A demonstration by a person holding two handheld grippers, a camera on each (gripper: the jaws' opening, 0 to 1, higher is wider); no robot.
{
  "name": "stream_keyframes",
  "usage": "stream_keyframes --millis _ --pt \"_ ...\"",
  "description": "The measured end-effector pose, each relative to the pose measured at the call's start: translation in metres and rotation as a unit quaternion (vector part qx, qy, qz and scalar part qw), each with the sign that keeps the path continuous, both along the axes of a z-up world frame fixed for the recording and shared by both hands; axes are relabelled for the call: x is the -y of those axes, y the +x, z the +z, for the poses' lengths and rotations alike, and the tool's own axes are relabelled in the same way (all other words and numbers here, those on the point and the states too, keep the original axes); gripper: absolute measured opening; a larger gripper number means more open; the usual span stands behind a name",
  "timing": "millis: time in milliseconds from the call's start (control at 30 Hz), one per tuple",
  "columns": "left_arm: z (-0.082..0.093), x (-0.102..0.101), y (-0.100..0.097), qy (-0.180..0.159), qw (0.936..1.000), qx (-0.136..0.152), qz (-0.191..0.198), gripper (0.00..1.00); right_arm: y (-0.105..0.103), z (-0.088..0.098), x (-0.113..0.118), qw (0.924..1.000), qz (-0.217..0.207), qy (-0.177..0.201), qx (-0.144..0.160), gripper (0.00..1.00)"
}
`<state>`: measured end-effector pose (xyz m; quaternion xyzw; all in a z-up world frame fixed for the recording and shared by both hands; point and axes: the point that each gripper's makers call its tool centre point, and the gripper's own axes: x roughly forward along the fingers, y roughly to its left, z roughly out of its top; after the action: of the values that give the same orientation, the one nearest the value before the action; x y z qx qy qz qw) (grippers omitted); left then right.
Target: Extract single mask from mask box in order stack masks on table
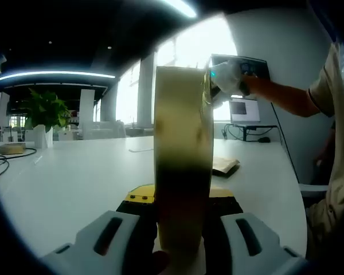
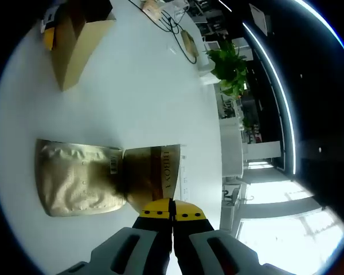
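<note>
Mask box point(image 1: 183, 166) stands upright on the white table point(image 1: 74, 177), clamped between the jaws of the left gripper point(image 1: 180, 240), narrow face toward the camera. In the right gripper view, the right gripper point(image 2: 172, 213) has its jaws pressed together on the edge of a brown mask packet point(image 2: 155, 175), which overlaps a gold packet point(image 2: 77, 177) lying flat. Farther off, a potted plant point(image 2: 229, 63) sits near the table's edge.
</note>
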<state>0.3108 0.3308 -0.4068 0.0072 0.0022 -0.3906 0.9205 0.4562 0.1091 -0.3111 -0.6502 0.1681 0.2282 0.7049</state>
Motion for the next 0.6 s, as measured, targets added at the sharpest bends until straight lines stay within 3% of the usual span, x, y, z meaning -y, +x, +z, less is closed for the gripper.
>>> stream_keyframes --millis 333,600 --pt "-0.001 0.0 0.0 -0.002 1.0 -0.004 0.002 0.2 -0.015 -0.001 0.0 1.0 0.003 0.0 0.003 0.0" --pt "-0.001 0.0 0.001 -0.002 1.0 -0.004 0.002 0.2 -0.045 -0.012 -0.003 0.9997 0.013 -0.017 0.006 0.0"
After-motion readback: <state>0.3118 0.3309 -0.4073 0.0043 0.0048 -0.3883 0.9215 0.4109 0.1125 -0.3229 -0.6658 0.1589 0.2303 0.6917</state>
